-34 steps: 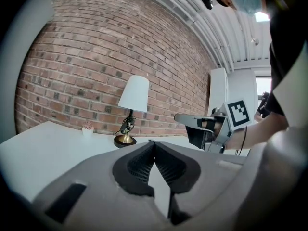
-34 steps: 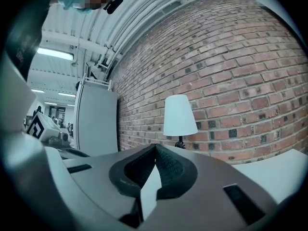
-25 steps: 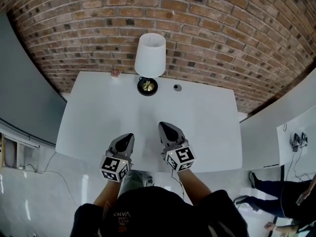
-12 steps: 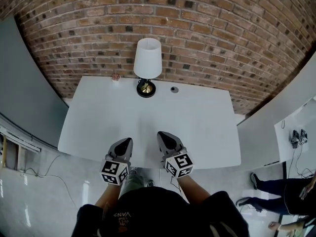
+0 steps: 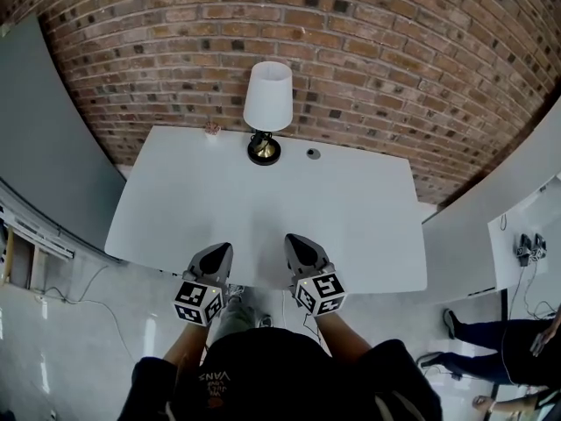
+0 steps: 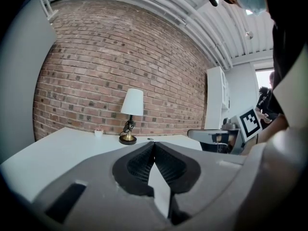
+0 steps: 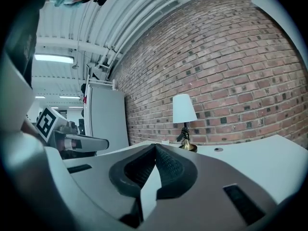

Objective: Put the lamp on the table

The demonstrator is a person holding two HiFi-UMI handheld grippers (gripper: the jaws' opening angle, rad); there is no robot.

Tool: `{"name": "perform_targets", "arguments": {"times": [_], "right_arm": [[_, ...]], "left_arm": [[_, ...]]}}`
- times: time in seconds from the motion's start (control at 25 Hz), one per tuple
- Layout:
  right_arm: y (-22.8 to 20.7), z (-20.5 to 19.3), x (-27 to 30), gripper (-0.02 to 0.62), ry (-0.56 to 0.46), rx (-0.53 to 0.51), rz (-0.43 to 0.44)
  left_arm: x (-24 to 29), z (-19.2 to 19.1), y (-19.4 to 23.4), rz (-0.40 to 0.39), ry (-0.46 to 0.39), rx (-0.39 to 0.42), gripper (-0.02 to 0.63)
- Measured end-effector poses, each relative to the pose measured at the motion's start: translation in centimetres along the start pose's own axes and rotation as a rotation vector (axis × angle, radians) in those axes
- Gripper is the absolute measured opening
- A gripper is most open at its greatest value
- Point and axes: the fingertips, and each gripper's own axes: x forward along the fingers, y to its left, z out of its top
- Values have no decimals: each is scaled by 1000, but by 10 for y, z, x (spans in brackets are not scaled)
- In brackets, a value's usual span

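I hold both grippers side by side over the near edge of the counter (image 5: 263,209). The left gripper (image 5: 221,254) has its jaws pressed together with nothing between them. The right gripper (image 5: 294,244) is the same: jaws closed and empty. The lamp (image 5: 267,103) stands upright at the counter's far edge, close to the brick wall (image 5: 377,51) and well apart from both grippers. A small pink object (image 5: 211,128) sits near its left, a small round disc (image 5: 313,154) near its right.

Bottom centre I see a black lettered cap (image 5: 235,371) and black sleeves (image 5: 396,386); grey left gripper (image 5: 223,251) and right gripper (image 5: 294,242) carry black-and-white marker cubes (image 5: 199,301).
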Motion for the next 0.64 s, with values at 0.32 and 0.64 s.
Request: {"name": "perform_targets", "arguments": {"times": [0.32, 0.64], "right_arm": [[1, -5, -6, 0, 14, -3, -10], [-3, -3, 2, 0, 16, -14, -10]], "left_arm": [[-8, -3, 4, 30, 0, -10, 8], [-3, -6, 7, 24, 4, -16, 8]]}}
